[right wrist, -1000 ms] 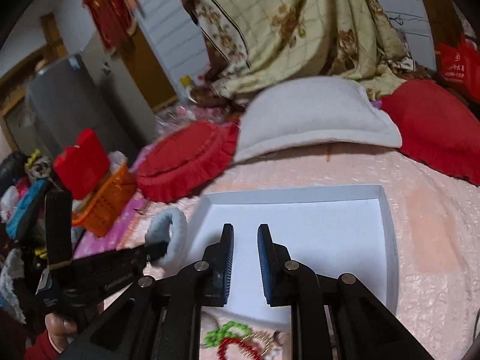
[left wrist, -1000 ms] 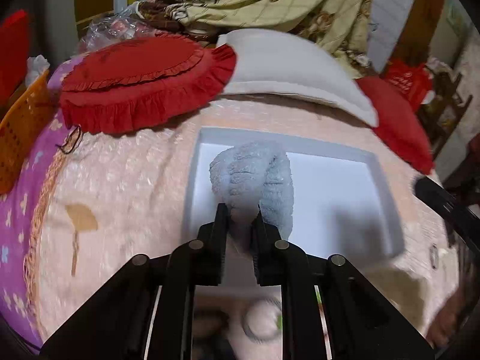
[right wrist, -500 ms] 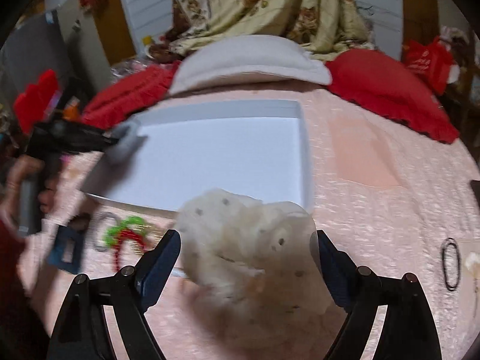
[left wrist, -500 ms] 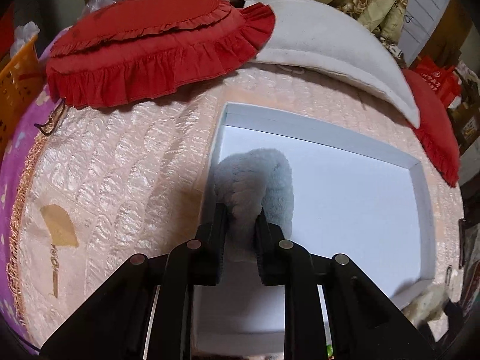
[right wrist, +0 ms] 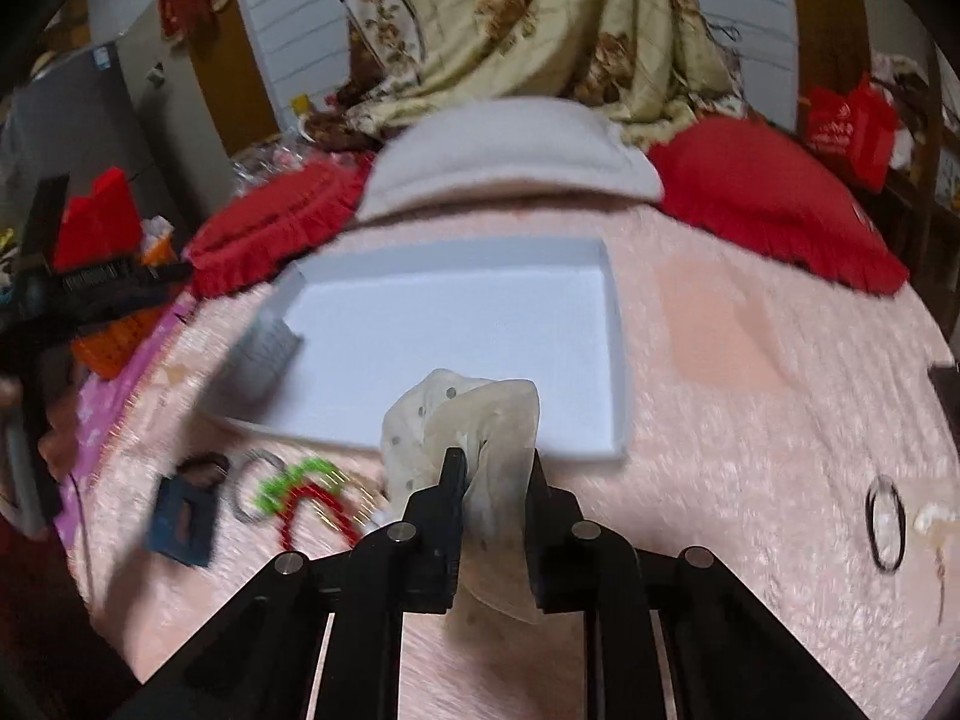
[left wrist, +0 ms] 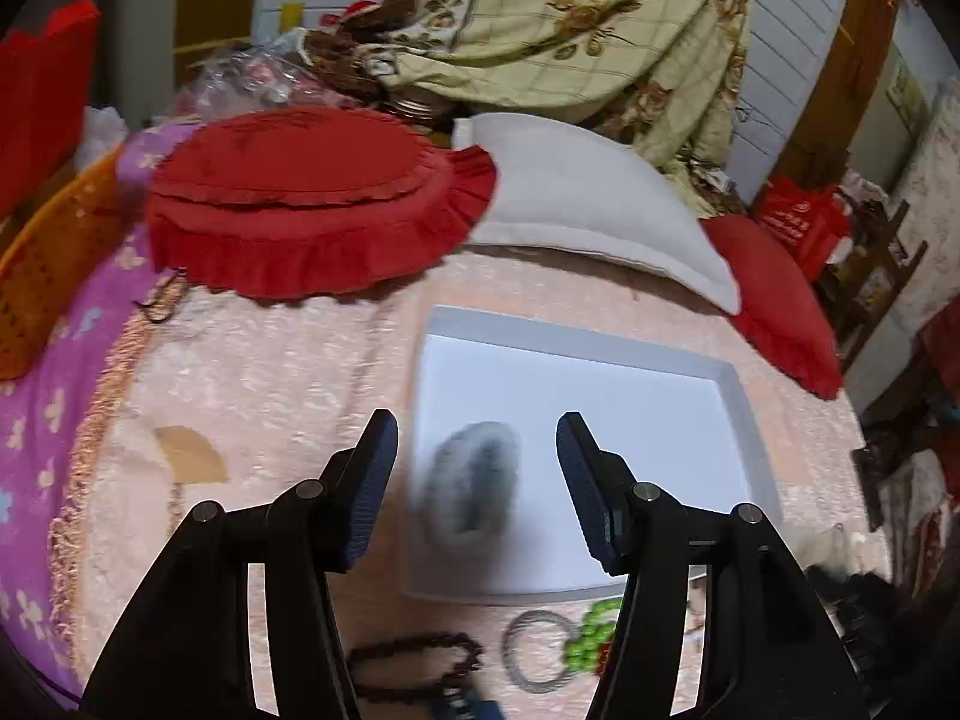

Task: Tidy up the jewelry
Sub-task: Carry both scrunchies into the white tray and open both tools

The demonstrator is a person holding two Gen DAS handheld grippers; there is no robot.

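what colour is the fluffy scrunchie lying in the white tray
Pale grey-blue. The fluffy scrunchie shows best in the left wrist view, though blurred.

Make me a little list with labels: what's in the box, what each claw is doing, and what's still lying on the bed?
box: white tray on the pink bedspread
in the box: fluffy grey scrunchie, blurred, at the left end
left gripper: fingers just opened, scrunchie below them, not pinched
right gripper: fingers just closed on a cream dotted scrunchie, near the tray's front edge
still on the bed: green and red beads, silver ring, dark bead bracelet, black hair tie
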